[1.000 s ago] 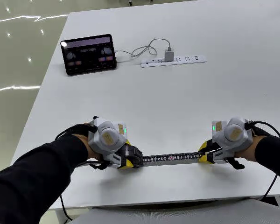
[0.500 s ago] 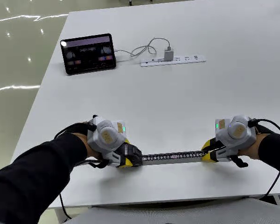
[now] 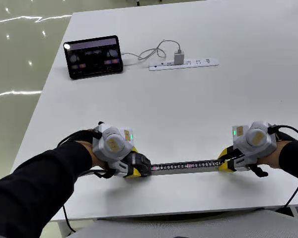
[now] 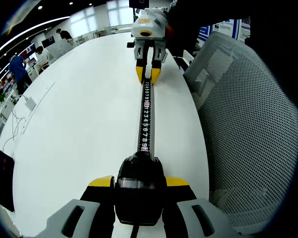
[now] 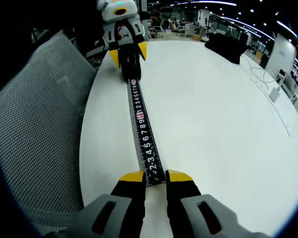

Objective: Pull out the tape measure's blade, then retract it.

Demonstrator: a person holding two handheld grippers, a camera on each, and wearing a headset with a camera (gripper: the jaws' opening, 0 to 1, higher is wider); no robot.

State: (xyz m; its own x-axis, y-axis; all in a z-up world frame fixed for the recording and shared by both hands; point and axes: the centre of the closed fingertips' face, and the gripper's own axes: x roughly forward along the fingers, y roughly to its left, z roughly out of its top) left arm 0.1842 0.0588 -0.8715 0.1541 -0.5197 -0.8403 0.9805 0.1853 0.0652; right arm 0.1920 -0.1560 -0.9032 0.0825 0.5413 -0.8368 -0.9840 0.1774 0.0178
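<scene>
- Head view: I see the black-and-yellow tape measure case point(image 3: 138, 165) lying near the front edge of the white rectangular table point(image 3: 198, 99), toward its left side.
- The narrow steel blade point(image 3: 186, 166), printed with black numbers, is drawn out of the case and runs flat along the tabletop to the right.
- In the left gripper view, the left gripper point(image 4: 139, 181) is clenched around the tape measure case point(image 4: 139, 188), one yellow-tipped jaw on each flank.
- From there the blade point(image 4: 145, 119) stretches straight away to the right gripper point(image 4: 149, 74) at its far end.
- In the right gripper view, the right gripper point(image 5: 155, 176) pinches the free end of the blade point(image 5: 141, 124) between its yellow tips, at the lowest numbers.
- The left gripper point(image 5: 127, 52) sits at the other end of that line.
- In the head view, the left gripper point(image 3: 136, 166) and right gripper point(image 3: 223, 166) are well apart, both low over the table, with dark sleeves behind them.
- A grey mesh chair back point(image 4: 248, 124) stands just beside the table's front edge.
- At the table's far left, a dark tablet point(image 3: 93, 56) stands propped with its screen lit.
- Near it lies a white power strip point(image 3: 188, 63) with a grey charger plug point(image 3: 179, 58) in it.
</scene>
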